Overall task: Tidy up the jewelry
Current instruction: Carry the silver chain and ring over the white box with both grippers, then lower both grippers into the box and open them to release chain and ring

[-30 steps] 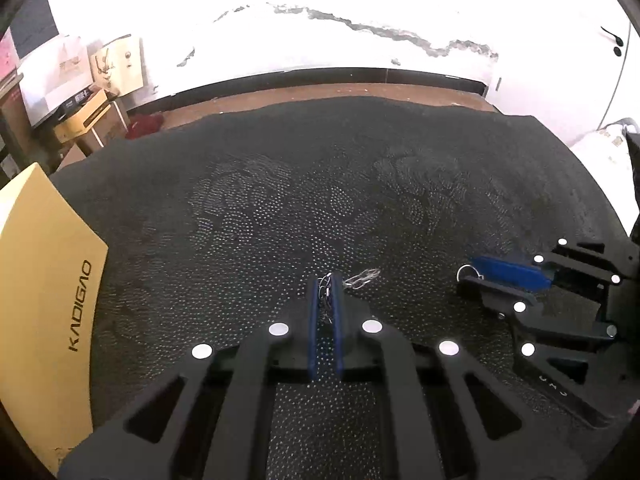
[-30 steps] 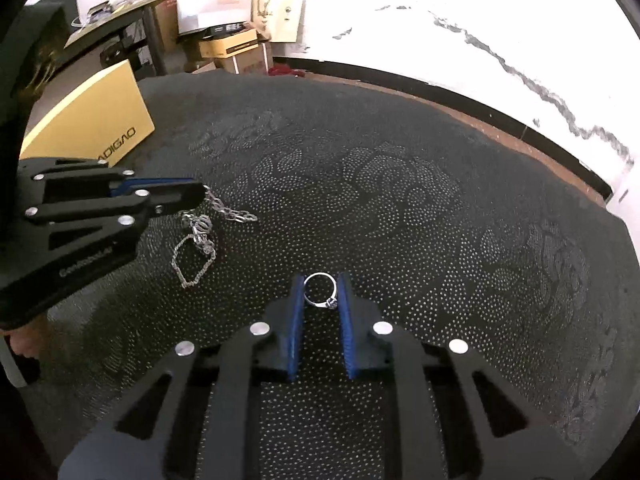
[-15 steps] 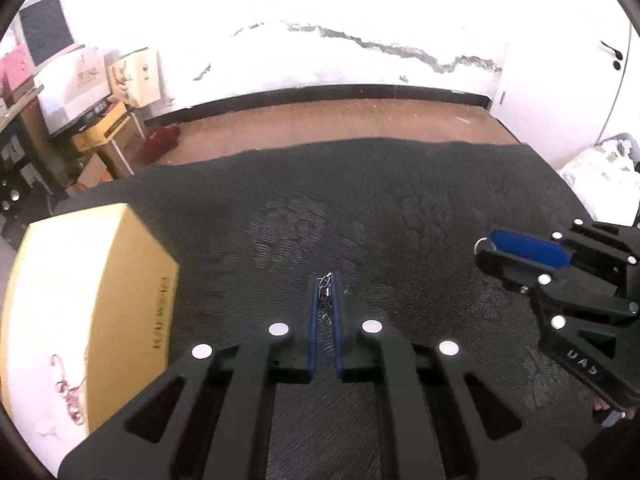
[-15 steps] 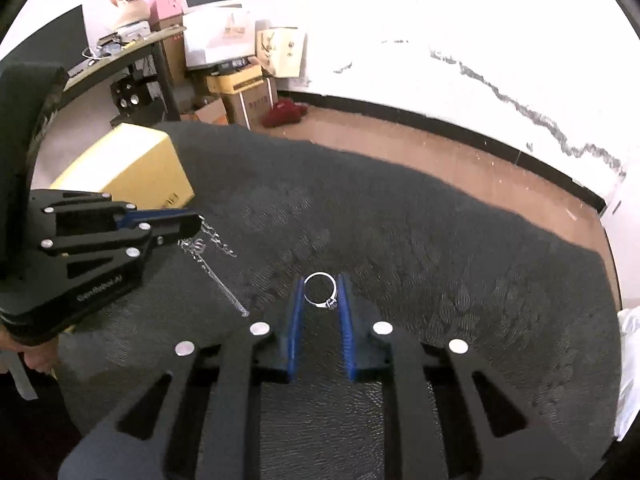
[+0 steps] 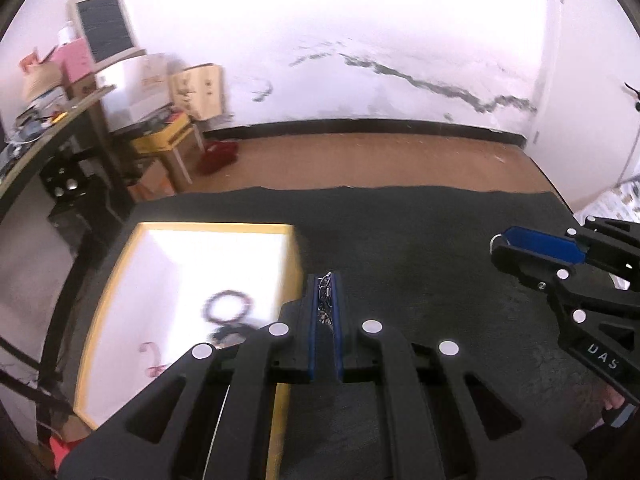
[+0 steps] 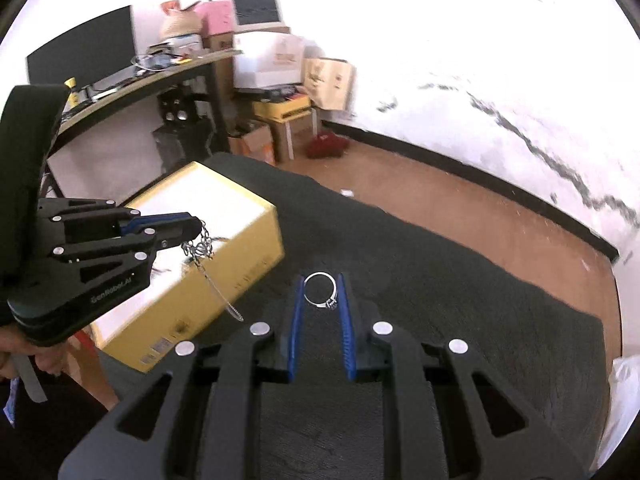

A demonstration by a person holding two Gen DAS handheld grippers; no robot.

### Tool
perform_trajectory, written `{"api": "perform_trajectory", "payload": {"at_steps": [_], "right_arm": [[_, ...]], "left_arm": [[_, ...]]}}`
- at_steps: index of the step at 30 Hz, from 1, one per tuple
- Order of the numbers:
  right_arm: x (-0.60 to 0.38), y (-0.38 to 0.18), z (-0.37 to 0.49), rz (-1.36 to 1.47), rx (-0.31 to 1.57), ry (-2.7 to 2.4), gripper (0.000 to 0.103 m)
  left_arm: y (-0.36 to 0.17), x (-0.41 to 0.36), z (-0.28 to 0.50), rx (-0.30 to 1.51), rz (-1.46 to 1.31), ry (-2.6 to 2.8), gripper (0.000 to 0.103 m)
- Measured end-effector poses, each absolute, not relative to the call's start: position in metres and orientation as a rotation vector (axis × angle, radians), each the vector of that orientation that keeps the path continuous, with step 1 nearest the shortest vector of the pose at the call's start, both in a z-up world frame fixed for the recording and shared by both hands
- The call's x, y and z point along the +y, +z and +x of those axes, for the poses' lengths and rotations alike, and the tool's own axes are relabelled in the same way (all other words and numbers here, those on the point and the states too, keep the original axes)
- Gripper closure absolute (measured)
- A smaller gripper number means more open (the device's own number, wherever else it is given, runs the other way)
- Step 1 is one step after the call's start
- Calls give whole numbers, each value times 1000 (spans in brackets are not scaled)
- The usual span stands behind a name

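My left gripper [image 5: 325, 280] is shut on a silver chain [image 5: 325, 294], raised above the dark patterned cloth [image 5: 420, 248]. From the right wrist view the same chain [image 6: 204, 256] dangles from the left gripper [image 6: 196, 232] over the yellow box [image 6: 224, 248]. My right gripper [image 6: 320, 280] is shut on a silver ring [image 6: 320, 290] with a small stone, also held up in the air. That right gripper [image 5: 500, 246] shows at the right of the left wrist view. The open yellow box [image 5: 294, 256] has a white inside with a dark beaded bracelet [image 5: 228, 304] and a pink piece [image 5: 150, 358].
The cloth-covered table ends at a far edge [image 5: 360, 190] over a brown floor. A desk [image 6: 160, 76] with a monitor, cardboard boxes [image 6: 328, 76] and a red item [image 6: 326, 146] stand by the white wall at the left. A hand [image 6: 44, 362] grips the left tool.
Both grippers have risen well above the cloth, carrying the chain and the ring. The view swung left, so the yellow box's open white inside came into sight under the left gripper.
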State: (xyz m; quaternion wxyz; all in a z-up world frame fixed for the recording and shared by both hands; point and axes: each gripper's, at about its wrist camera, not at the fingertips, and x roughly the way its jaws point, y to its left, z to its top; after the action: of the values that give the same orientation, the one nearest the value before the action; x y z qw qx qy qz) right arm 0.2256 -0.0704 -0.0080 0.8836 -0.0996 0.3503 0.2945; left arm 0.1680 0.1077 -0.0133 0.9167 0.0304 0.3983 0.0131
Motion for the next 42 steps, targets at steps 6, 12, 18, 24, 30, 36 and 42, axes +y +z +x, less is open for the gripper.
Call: {"api": "perform_trajectory", "payload": {"at_steps": [6,12,18,24,30,36,42], "right_arm": [[-4,22,213,-239,695,703,86],[65,33,203,-272,688,789,86],[121,18,206,-289,718,834,86],[158,-19,221,-309,777,837,86],[175,-67,246,-308,848,802,86],[177,-102,261,-323,894,781,86],[181,-117,267,-336,909,768,86]], "left_arm": [[14,169,142,793,42,123,97],[21,229,114,784,1,211,97],[-1,278,107,809,-53,268,97],[-39,313,110,844,-94,304,97],[-95,321,120,906,-146,327,97],[-133,317,123,960,-177,304,97],[-143,312,123,979,-181,289,97]]}}
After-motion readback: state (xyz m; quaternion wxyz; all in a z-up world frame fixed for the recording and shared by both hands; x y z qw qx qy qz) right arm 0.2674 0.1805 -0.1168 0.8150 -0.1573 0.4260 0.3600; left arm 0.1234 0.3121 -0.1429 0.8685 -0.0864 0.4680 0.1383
